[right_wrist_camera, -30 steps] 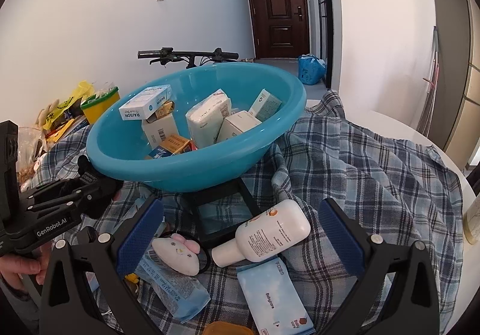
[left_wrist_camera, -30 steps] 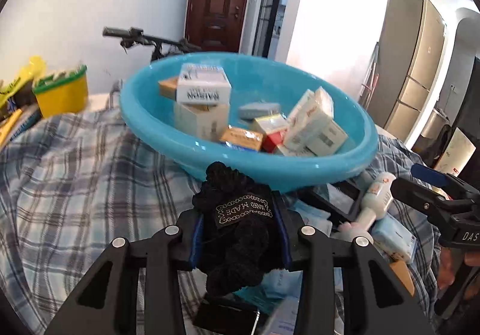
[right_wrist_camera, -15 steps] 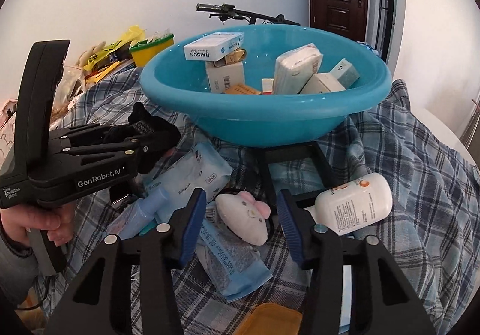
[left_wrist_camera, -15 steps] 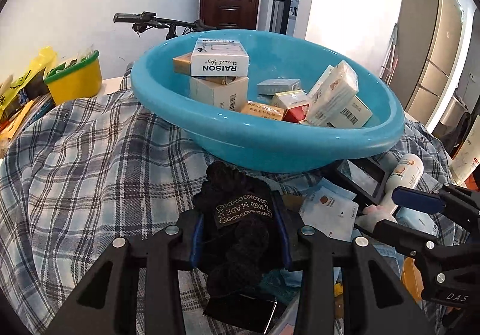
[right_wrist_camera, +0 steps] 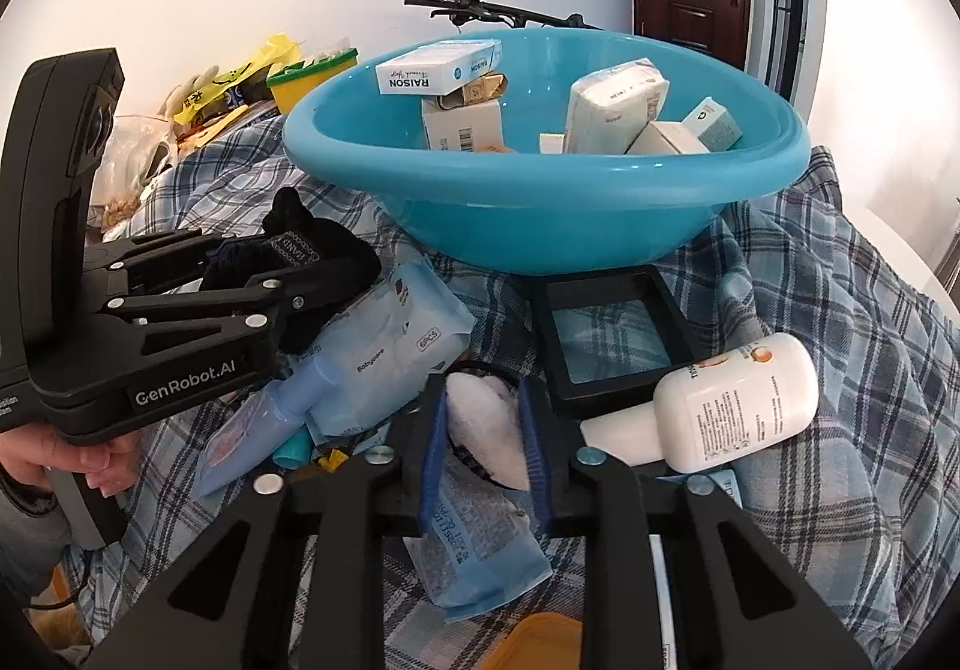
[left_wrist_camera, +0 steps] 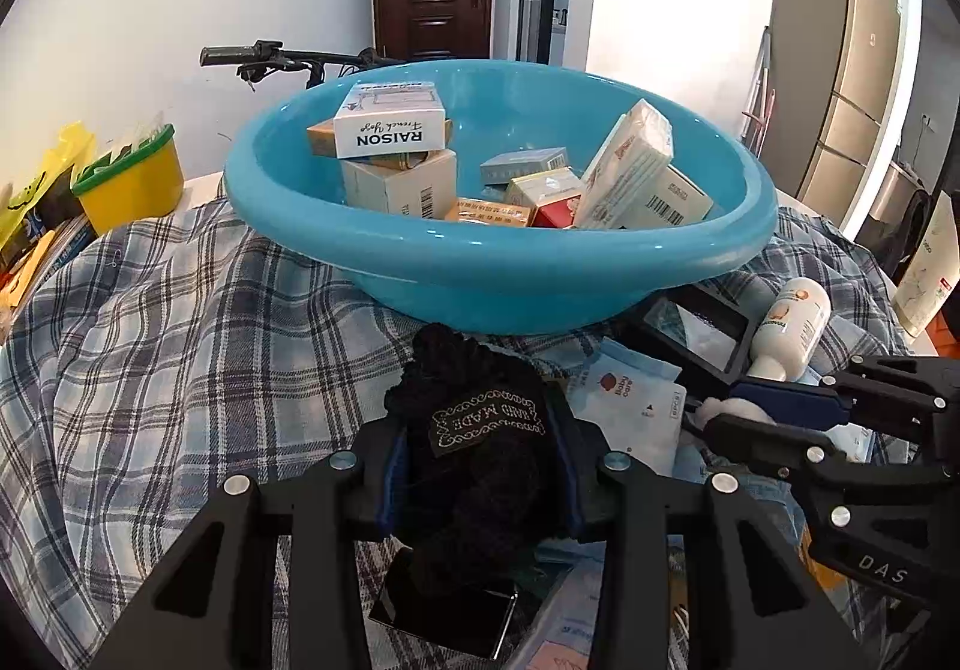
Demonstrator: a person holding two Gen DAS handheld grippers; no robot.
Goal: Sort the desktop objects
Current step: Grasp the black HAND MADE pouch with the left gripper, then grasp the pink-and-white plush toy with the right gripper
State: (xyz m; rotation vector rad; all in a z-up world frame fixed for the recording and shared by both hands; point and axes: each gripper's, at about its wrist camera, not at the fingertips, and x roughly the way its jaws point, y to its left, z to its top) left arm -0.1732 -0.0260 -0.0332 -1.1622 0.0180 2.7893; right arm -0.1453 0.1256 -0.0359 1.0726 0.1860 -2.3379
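A glossy, smooth blue plastic basin (left_wrist_camera: 498, 274) holding printed cardboard boxes (left_wrist_camera: 390, 126) sits on soft checked woven cloth (left_wrist_camera: 150, 346), near a fuzzy black knitted pouch (left_wrist_camera: 480, 430), a smooth white plastic bottle (right_wrist_camera: 732, 406) and crinkly blue film packets (right_wrist_camera: 384, 352).

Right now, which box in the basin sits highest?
The white RAISON box, lying flat atop the stack at the blue basin's back left; the other boxes sit lower.

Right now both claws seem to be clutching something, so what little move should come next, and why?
Probably lift the right claw straight up. Its pads are shut on the white plush toy, which lies among the wipe packs on the plaid cloth. Raising it frees it for the blue basin. The left claw already holds the black knitted item.
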